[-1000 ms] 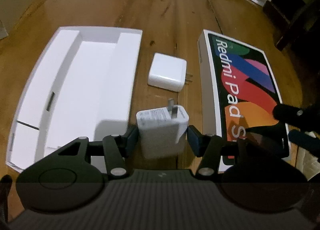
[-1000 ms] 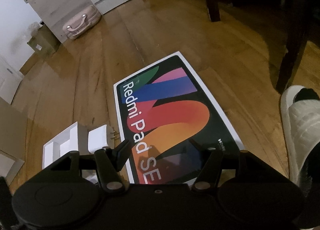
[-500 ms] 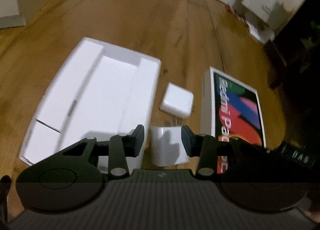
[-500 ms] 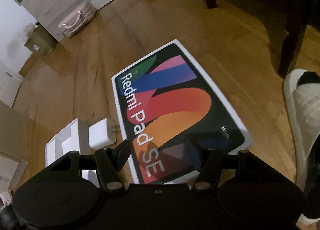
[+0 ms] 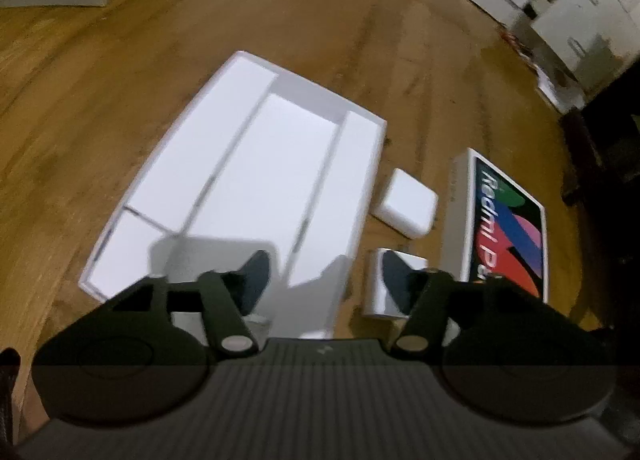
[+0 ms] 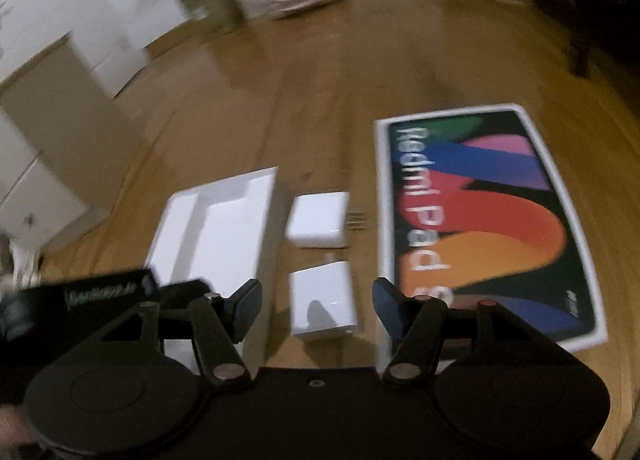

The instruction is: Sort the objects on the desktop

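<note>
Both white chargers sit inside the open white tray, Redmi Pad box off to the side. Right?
Not quite. The two white chargers lie on the wooden floor, in the gap between the open white tray and the Redmi Pad box, not inside the tray. The right wrist view shows this plainly. The box is off to the side as you say.

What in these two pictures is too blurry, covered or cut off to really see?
- Nearer white charger, left wrist view: partly covered by the left gripper's opening fingers; its plug is hidden.
- Lettering on the tablet box, right wrist view: blurred, its end covered by the right gripper.
- White tray: near end hidden behind the gripper.
</note>
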Motion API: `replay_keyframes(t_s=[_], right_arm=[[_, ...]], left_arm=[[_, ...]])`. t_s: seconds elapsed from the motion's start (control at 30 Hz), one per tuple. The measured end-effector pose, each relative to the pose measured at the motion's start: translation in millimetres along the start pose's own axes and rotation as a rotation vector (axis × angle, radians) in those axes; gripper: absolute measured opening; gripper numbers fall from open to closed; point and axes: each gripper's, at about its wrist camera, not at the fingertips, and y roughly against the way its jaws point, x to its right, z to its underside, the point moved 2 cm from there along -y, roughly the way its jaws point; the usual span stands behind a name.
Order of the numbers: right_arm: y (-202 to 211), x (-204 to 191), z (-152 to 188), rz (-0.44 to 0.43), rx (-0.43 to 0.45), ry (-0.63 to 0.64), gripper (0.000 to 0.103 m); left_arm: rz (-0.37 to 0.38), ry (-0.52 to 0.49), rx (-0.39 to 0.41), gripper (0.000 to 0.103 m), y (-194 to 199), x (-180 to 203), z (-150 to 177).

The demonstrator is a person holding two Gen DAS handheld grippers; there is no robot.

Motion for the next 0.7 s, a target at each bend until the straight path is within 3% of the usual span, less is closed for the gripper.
replay_keyframes(t_s=[0.03,0.13,0.3,0.4,0.6,0.7], right_arm=[[-2.4,-6.2,1.6,0.029,0.000,0.055,0.066],[-12.4,-13.3,3.9,0.066,-0.013,0.142,0.067],[-35.9,-9.9,9.6,0.021,-0.067,0.082,0.066],[-52.6,-15.8,13.9,0.039,-0.128,0.095,0.050],[-60.6,-23.2,12.3,0.081,-0.080,0.122,0.051],[-63.5,-27.2,11.1,0.130,-0.070,0.146,0.057]], left_arm=[[-0.016,0.003,0.001,0.083,-0.1,-3.8,0.2],[-0.064,0.019,-0.002,0.087,-2.4,-16.7,-0.6],[-0.040,0.069,-0.019,0.087,-4.7,-35.8,-5.7],[-0.018,0.082,-0.019,0.087,-2.9,-43.7,-8.4],[0.019,0.060,-0.027,0.087,0.1,-50.2,-11.4],[0.021,0.055,-0.032,0.087,-0.3,-52.9,-13.0]])
